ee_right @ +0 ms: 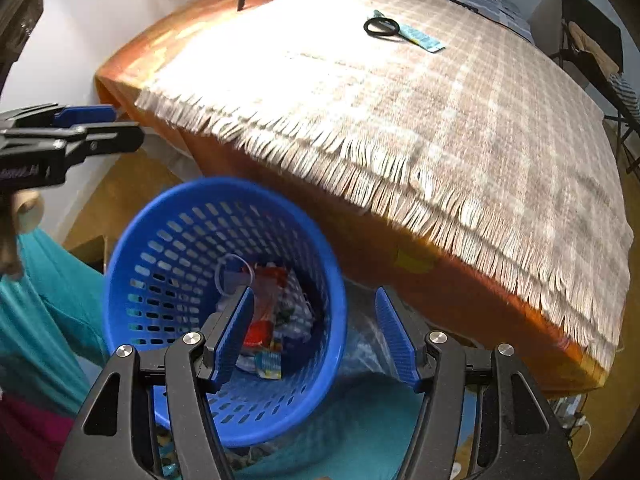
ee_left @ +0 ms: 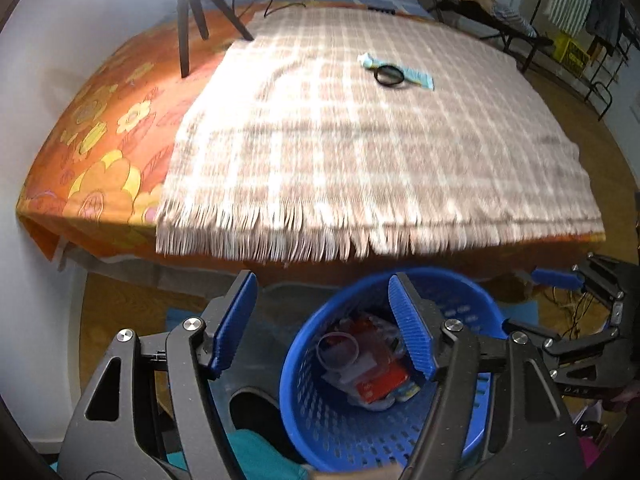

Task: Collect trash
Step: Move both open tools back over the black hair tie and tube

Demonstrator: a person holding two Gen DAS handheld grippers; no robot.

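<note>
A blue plastic basket [ee_right: 168, 240], its wall perforated with rows of small slots, holds red, white and clear wrappers [ee_left: 372, 372]. Both grippers are black with ribbed blue pads [ee_left: 234, 324]. The bed carries a beige and white checked blanket [ee_left: 360, 140] with a pale fringe, over an orange sheet [ee_left: 104, 136] printed with yellow flowers. Far on the blanket lie a light blue tube [ee_left: 416, 76] and a black ring [ee_left: 389, 75]. A black tripod [ee_left: 188, 16] stands far left. Teal fabric [ee_right: 44, 300] shows near the basket.
</note>
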